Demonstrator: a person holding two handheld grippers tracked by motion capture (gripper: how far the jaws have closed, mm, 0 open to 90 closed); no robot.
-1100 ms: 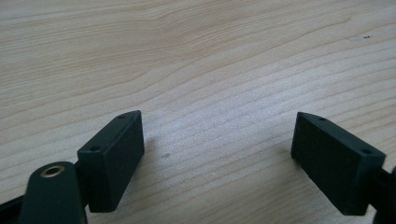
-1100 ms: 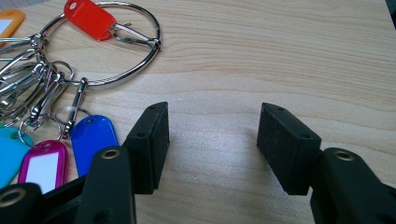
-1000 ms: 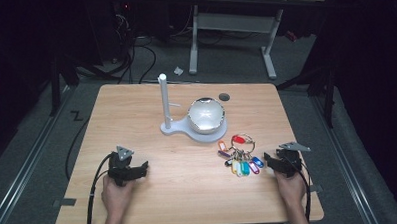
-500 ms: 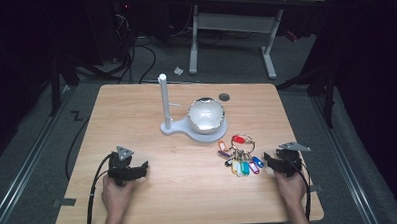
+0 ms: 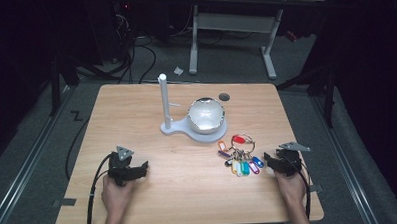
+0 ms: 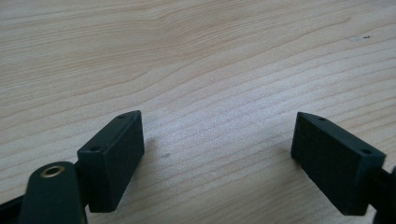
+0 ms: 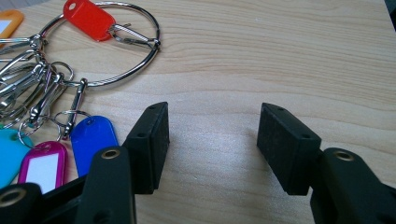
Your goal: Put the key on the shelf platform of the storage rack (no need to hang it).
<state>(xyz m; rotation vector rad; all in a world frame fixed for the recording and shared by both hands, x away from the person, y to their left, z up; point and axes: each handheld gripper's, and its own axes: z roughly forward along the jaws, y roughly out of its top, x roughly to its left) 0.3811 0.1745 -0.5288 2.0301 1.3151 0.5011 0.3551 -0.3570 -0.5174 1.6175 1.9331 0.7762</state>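
The wooden tabletop [image 5: 136,109] carries a white stand with an upright post [image 5: 164,105] and a shiny dome [image 5: 205,114] at centre. A key bunch with coloured tags [image 5: 240,155] lies near right, just left of the right tool [image 5: 274,162], jaws apart and empty. The left tool [image 5: 138,169] rests near left, also spread wide.

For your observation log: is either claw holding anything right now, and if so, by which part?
Nothing is held. The left claw stands open over bare table. The right claw is open too, beside the key ring and its blue tag, without touching them.
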